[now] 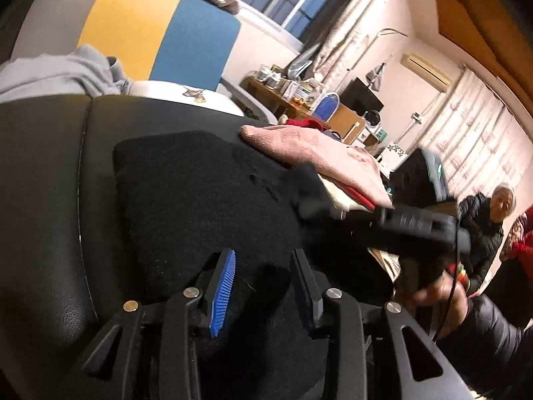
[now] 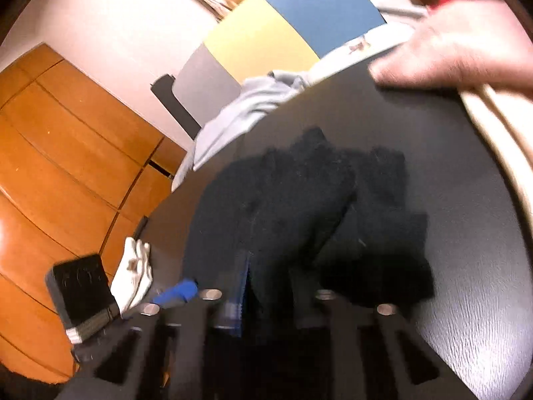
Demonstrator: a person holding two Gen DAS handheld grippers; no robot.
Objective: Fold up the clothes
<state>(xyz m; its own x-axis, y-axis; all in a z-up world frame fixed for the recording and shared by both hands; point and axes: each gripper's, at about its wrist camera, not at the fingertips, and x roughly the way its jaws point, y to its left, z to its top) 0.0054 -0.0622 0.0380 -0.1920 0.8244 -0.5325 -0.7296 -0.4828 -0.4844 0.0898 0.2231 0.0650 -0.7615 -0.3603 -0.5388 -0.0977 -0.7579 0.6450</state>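
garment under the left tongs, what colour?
Black garment, clearest in the left wrist view.

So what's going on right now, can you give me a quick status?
Left gripper open, fingers over the black knitted garment. Right gripper blurred, state unclear, low over the same garment. Pink folded cloth lies on its far edge.
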